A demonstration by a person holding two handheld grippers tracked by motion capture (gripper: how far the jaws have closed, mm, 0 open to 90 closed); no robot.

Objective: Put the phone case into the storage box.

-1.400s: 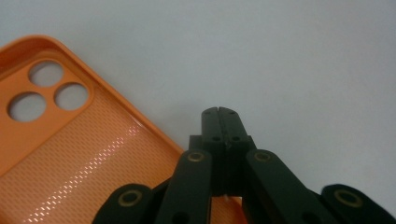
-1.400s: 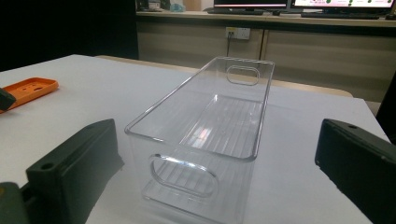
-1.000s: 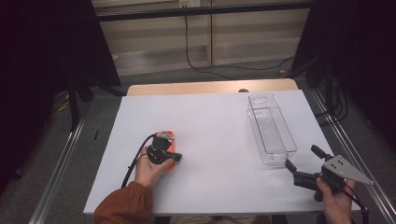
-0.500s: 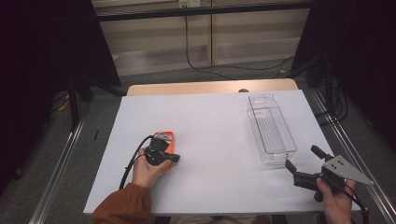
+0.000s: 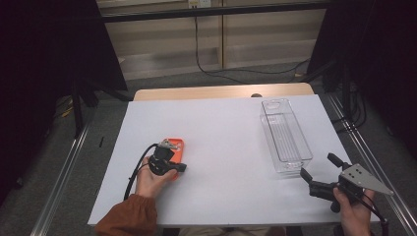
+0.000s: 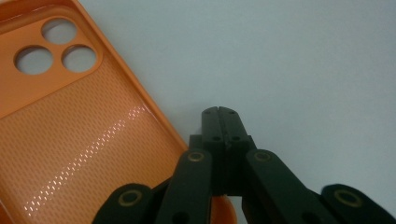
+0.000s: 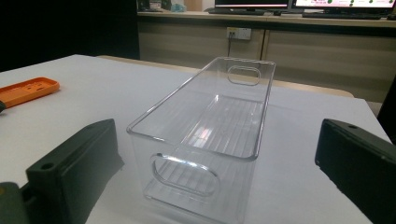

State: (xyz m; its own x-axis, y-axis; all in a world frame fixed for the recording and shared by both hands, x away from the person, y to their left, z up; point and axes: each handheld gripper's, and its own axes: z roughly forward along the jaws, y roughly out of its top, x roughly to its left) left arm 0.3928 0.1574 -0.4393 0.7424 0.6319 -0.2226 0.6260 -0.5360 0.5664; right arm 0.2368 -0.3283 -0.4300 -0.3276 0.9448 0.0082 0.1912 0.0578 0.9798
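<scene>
By R tongs (image 5: pixel 319 167), clear bin (image 5: pixel 286 136), apparently empty.

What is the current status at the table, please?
Left tool shut, empty, beside the orange phone case. Right tool open, facing the clear bin. Case flat on table, nothing between it and the bin.

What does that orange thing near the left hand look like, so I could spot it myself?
Start at the white table and look toward its left part, beside the left tool. There lies a flat orange phone case, open side up. Three round camera holes at one corner set it apart from the clear plastic bin on the right.
</scene>
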